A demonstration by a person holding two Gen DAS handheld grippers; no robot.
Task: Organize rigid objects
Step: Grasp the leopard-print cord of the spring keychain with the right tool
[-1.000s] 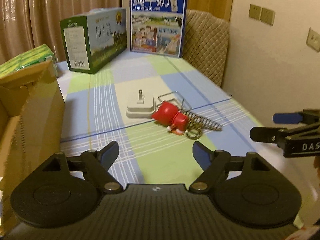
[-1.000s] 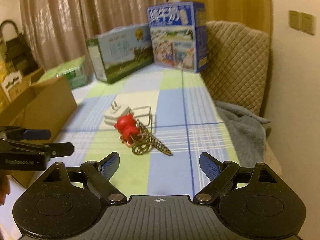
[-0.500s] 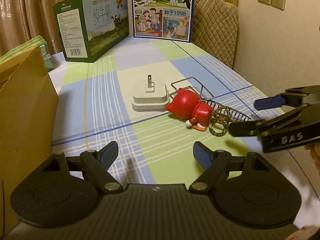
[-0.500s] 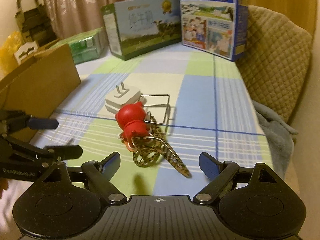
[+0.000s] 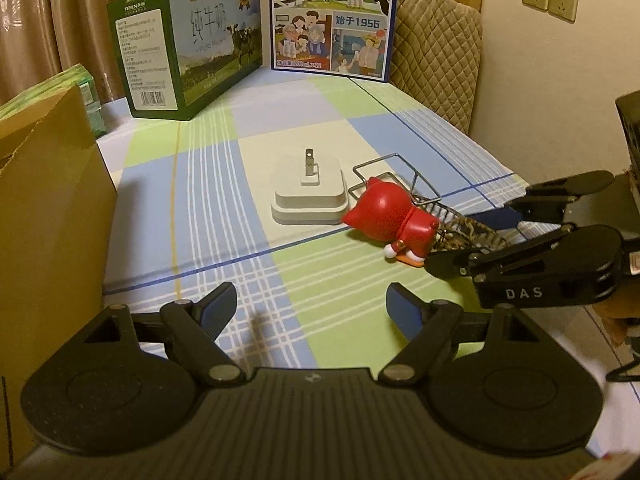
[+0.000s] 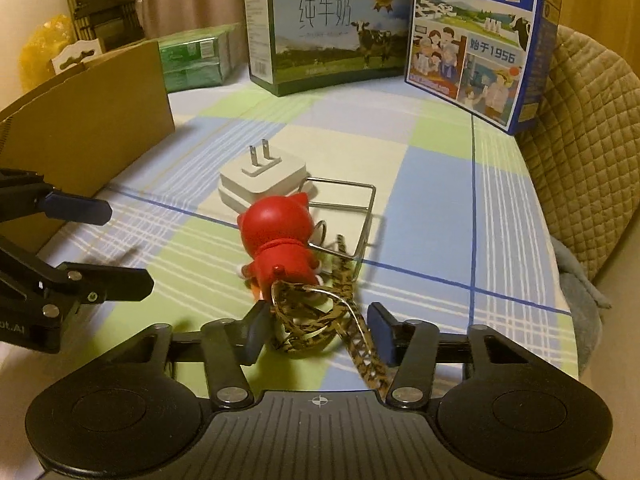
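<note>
A red figurine (image 5: 390, 216) (image 6: 280, 242) lies on the checked tablecloth with a leopard-print strap (image 6: 320, 320) (image 5: 472, 234) hooked to it. A white plug adapter (image 5: 309, 198) (image 6: 262, 180), prongs up, and a bent wire frame (image 6: 352, 216) (image 5: 400, 178) sit just behind it. My right gripper (image 6: 318, 332) (image 5: 476, 236) is open, its fingers on either side of the strap's loop right behind the figurine. My left gripper (image 5: 308, 306) (image 6: 124, 244) is open and empty, hovering over the cloth in front of and left of the figurine.
An open cardboard box (image 5: 44, 208) (image 6: 84, 128) stands on the left. A green milk carton (image 5: 188, 40) and a blue milk carton (image 5: 334, 16) stand at the back, green packs (image 6: 196, 58) beside them. A quilted chair back (image 6: 592, 152) borders the table's right side.
Both grippers have moved forward toward the figurine. The right gripper's fingers have narrowed and now straddle the strap, which earlier lay well ahead of them.
</note>
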